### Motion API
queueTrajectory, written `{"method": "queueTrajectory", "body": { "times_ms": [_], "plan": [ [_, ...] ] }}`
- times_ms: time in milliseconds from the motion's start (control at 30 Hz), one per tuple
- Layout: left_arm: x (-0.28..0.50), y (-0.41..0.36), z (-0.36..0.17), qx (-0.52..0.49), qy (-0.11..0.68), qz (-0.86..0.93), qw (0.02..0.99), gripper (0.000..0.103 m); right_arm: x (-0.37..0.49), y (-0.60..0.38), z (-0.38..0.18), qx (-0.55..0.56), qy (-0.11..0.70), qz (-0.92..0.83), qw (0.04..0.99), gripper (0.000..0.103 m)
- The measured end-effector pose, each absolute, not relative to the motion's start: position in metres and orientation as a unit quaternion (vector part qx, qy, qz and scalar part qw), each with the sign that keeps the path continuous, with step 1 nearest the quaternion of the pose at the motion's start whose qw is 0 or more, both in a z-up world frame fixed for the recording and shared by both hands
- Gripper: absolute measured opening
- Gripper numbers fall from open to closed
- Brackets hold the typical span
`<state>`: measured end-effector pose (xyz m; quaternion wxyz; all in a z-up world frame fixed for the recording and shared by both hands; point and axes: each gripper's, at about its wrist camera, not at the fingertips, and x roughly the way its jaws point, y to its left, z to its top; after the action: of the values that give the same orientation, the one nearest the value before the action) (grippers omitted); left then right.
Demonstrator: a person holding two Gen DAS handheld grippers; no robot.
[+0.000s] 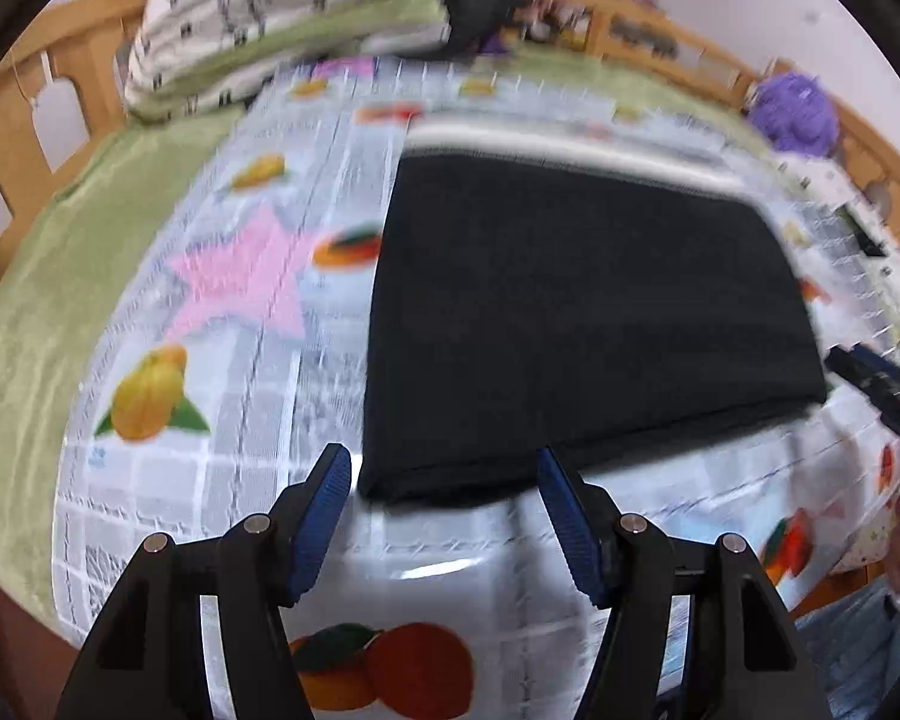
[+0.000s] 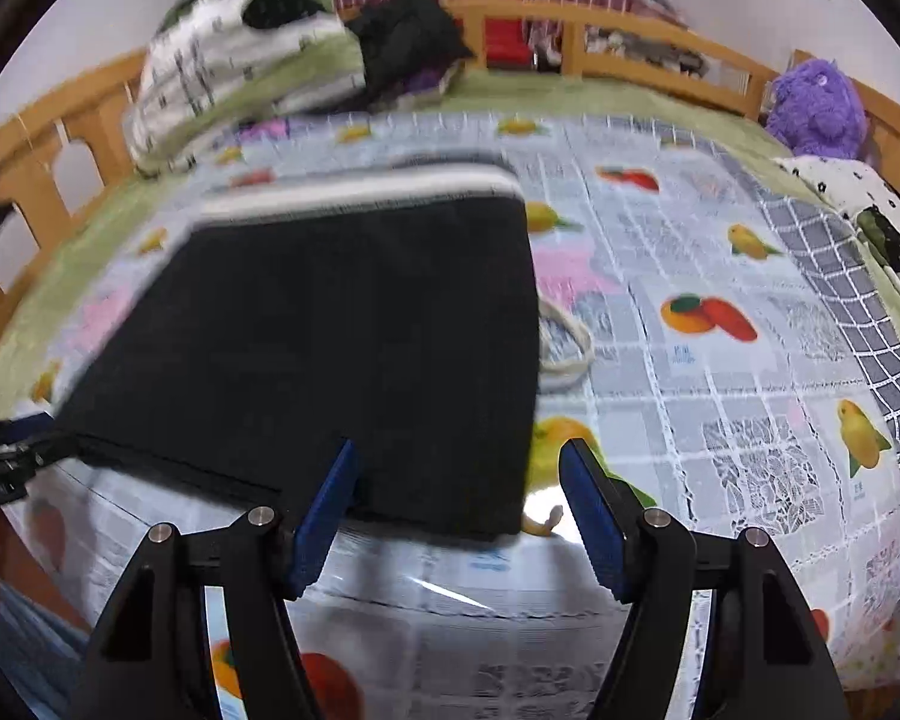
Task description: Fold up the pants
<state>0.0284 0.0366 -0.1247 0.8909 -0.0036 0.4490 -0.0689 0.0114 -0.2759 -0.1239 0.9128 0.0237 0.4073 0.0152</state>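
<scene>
The left gripper (image 1: 444,468) is hanging over the near edge of the bed with its blue-padded jaws standing apart and nothing between them; the near left corner of the black pants (image 1: 582,324) is lying just beyond its fingertips. The right gripper (image 2: 459,462) is hanging likewise, jaws apart and empty, with the near right corner of the pants (image 2: 342,348) showing between its fingers but lying on the cloth below, not gripped.

The pants are lying folded into a flat dark rectangle on a fruit-printed cover (image 2: 720,360), their pale striped waistband (image 2: 360,192) turned toward the far side. A loop of white cord (image 2: 564,342) is poking out just beside their right edge.

Around them nothing is sitting on the pants. At the far left a rolled green and white quilt (image 2: 240,66) is resting against the wooden bed rail (image 2: 630,30), with a heap of black clothing (image 2: 414,36) touching it. A purple plush toy (image 2: 816,108) is sitting in the far right corner, well apart from the pants, and a dotted white cloth (image 2: 858,192) is lying near it. A green blanket (image 1: 48,300) is covering the left side under the printed cover
</scene>
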Motion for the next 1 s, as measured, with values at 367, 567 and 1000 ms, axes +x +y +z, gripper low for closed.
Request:
{"method": "queueTrajectory", "body": {
  "times_ms": [367,567,1000],
  "plan": [
    [0.057,-0.046,-0.147,0.067,0.415,-0.116,0.9,0.063,0.035,-0.224,-0.152,0.0,0.391,0.065,0.918,0.07],
    [0.033,-0.024,-0.158,0.09,0.395,-0.129,0.905,0.066,0.015,-0.231,-0.169,-0.055,0.394,0.07,0.915,0.069],
    [0.007,0.019,-0.132,0.081,0.4,-0.088,0.908,0.065,-0.002,-0.317,-0.158,0.043,0.43,0.005,0.902,0.069]
  ]
}}
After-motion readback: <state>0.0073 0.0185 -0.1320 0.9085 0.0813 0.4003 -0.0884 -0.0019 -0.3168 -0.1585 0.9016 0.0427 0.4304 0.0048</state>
